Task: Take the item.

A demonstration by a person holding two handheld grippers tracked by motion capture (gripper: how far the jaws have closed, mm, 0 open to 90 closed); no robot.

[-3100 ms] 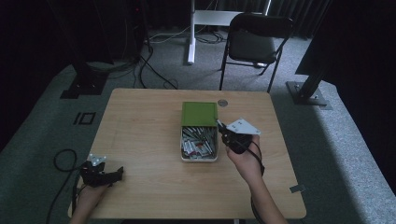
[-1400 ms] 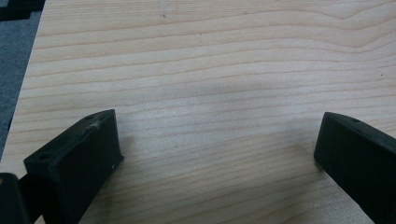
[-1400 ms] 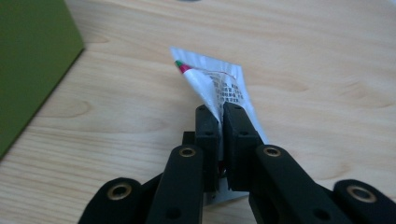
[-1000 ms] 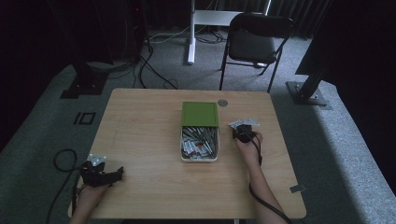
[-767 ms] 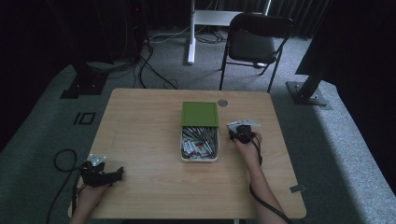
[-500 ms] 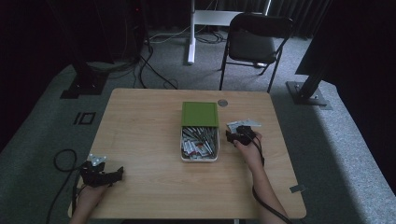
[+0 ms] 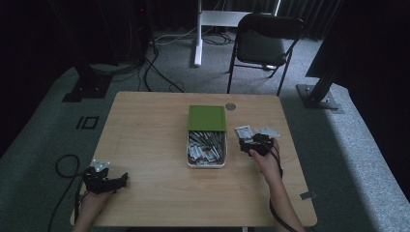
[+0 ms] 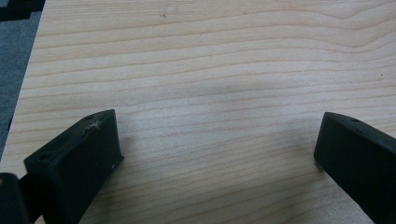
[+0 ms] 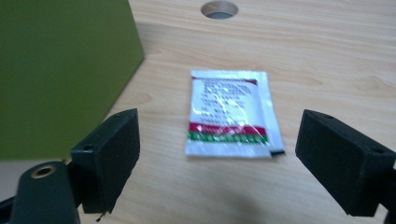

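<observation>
A white box [image 7: 206, 149] with a green lid [image 7: 207, 118] slid half back holds several small sachets at the table's middle. One white sachet [image 9: 231, 112] with red and green bands lies flat on the wood just right of the box, also seen from above as a pale sachet [image 7: 244, 131]. My right gripper [image 7: 249, 145] [image 9: 217, 156] stands open just short of it, jaws wide on either side. My left gripper [image 7: 113, 182] [image 8: 219, 154] rests open at the table's front left over bare wood.
The wooden table [image 7: 145, 125] has a round cable hole [image 7: 230, 106] behind the box. A folding chair [image 7: 263, 46] stands beyond the far edge. The green lid's side [image 9: 60, 70] rises close on the left of the right gripper view.
The right gripper went from beside the box out to the right, then drew back slightly; a sachet now lies on the table before its open jaws. The left gripper stayed still.
</observation>
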